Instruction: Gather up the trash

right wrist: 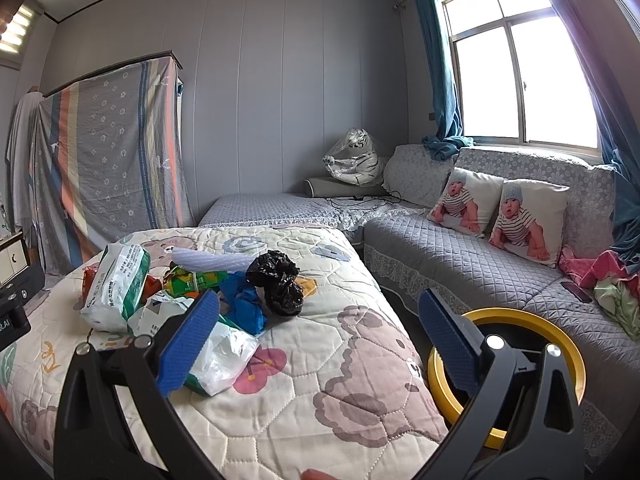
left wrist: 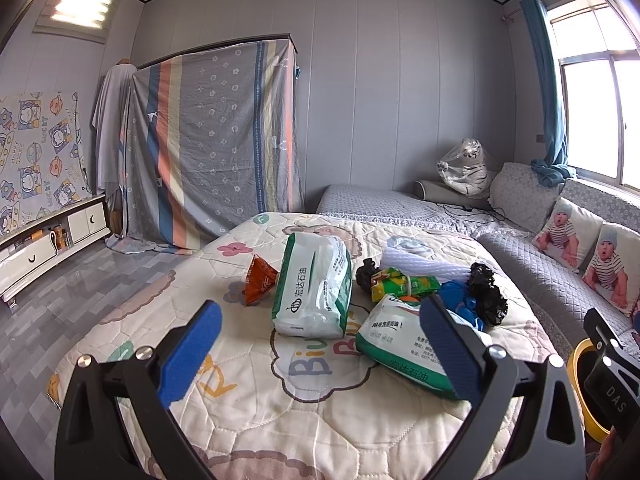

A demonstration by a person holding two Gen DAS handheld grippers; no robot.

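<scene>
Trash lies in a heap on a quilted cartoon blanket (left wrist: 304,400) (right wrist: 320,400). Two white-and-green plastic packs (left wrist: 314,286) (left wrist: 400,352) (right wrist: 116,288), an orange snack wrapper (left wrist: 260,280), a green-yellow wrapper (left wrist: 404,284) (right wrist: 196,280), a blue crumpled bag (left wrist: 460,300) (right wrist: 244,304), a black crumpled bag (left wrist: 486,296) (right wrist: 278,280) and a white foam sheet (left wrist: 420,266) (right wrist: 208,258) make it up. My left gripper (left wrist: 320,356) is open, short of the packs. My right gripper (right wrist: 320,344) is open over the blanket's right part, beside a yellow-rimmed bin (right wrist: 560,364) (left wrist: 580,384).
A grey sofa (right wrist: 460,264) with two baby-print cushions (right wrist: 500,216) runs along the right under the window. A daybed (left wrist: 380,200) with a wrapped plush tiger (left wrist: 466,168) stands behind. A draped wardrobe (left wrist: 212,140) and a low white cabinet (left wrist: 48,248) are at the left.
</scene>
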